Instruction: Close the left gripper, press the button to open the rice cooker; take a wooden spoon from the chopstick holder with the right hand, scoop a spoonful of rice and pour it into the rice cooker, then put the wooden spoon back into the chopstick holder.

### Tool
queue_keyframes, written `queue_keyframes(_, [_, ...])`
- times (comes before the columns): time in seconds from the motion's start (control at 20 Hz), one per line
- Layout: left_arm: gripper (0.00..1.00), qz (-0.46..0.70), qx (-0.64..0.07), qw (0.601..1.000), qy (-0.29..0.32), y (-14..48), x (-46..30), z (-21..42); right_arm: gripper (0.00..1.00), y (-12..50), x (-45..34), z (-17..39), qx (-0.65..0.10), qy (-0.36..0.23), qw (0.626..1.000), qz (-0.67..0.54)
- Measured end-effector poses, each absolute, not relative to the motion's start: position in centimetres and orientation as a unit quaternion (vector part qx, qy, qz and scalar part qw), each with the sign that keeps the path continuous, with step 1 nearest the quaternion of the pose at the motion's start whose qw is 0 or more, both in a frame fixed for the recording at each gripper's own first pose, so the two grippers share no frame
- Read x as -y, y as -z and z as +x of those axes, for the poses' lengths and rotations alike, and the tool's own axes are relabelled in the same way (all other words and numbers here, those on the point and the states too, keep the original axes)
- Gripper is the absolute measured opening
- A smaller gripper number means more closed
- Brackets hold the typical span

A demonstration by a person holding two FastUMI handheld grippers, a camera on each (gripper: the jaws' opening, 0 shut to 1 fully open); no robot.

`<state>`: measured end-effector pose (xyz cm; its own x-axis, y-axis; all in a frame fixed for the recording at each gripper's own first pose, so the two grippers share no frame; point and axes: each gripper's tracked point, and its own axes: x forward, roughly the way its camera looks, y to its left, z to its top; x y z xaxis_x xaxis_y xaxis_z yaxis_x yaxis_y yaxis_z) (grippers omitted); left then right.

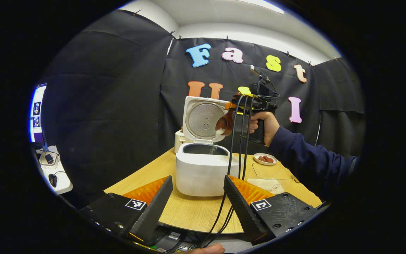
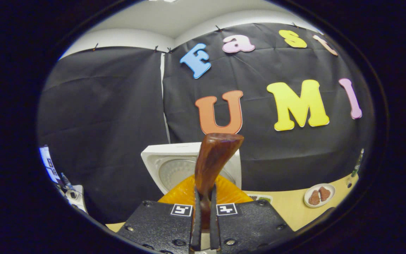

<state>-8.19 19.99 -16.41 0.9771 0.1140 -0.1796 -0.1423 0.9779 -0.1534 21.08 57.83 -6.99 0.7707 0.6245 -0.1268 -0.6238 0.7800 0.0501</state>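
Observation:
The white rice cooker (image 1: 203, 169) stands on the wooden table with its lid (image 1: 203, 120) raised. My right gripper (image 1: 240, 106), held by a hand in a dark sleeve, hovers above the pot's right side, shut on the wooden spoon (image 1: 223, 124), whose bowl tips over the opening while rice falls in. In the right gripper view my right gripper (image 2: 204, 208) clamps the spoon's handle (image 2: 211, 165), with the lid (image 2: 174, 165) behind it. My left gripper (image 1: 197, 201) is open, low in front of the cooker, holding nothing.
A small white dish with brown pieces (image 1: 265, 159) sits at the table's back right, and it is also in the right gripper view (image 2: 318, 195). Black cables (image 1: 238, 141) hang from the right gripper in front of the cooker. A side stand with devices (image 1: 53, 169) is at the left.

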Motion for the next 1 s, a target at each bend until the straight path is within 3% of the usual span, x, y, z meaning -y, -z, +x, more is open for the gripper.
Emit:
queue_keyframes(0.55, [0.92,-0.085,-0.078,0.991,-0.065,16.2,-20.2,-9.1,0.12,8.5,-59.6,17.6,0.023,-0.359,0.914,-0.185])
queue_keyframes(1.0, [0.93,-0.082,-0.062,0.993,-0.052,14.7,-17.7,-8.0,0.12,6.1,-53.4,15.1,0.008,-0.357,0.920,-0.159])
